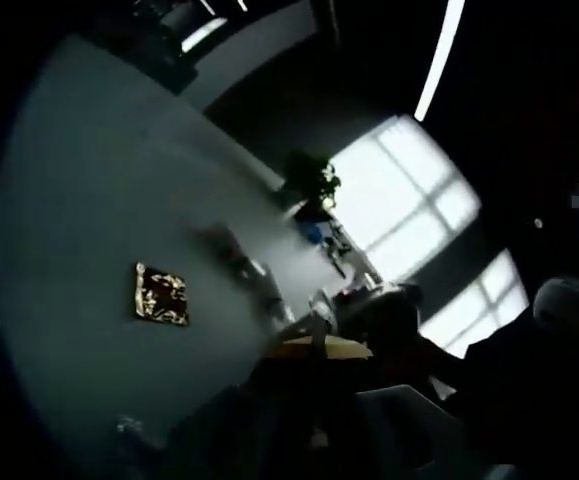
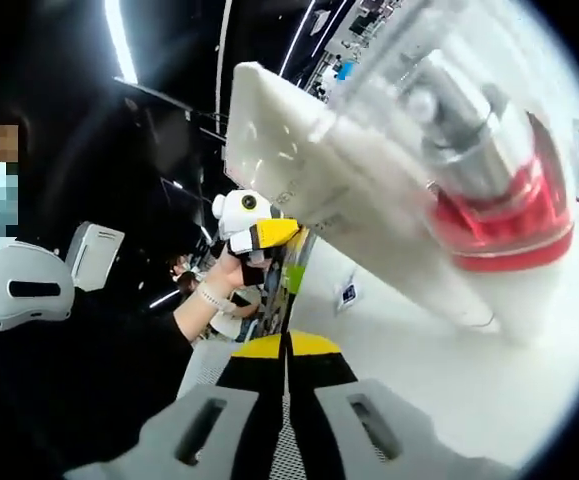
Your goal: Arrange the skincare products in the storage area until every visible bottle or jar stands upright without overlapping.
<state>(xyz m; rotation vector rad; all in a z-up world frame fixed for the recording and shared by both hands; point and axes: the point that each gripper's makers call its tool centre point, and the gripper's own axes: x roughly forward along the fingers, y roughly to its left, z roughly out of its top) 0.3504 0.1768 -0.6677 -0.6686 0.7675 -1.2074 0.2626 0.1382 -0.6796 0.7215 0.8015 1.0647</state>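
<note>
Frankly, my left gripper view is dark, so I cannot tell that gripper's state; one gold-patterned square (image 1: 160, 295) hangs on a pale wall (image 1: 79, 200). My right gripper (image 2: 287, 345) is clenched, grasping nothing. One red-banded bottle (image 2: 489, 170), blurred, sits in a clear storage tray (image 2: 299, 160) upper right.

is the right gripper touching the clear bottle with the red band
Apart. The right gripper view shows the right gripper shut low, with white surface between it and the clear bottle with the red band.
</note>
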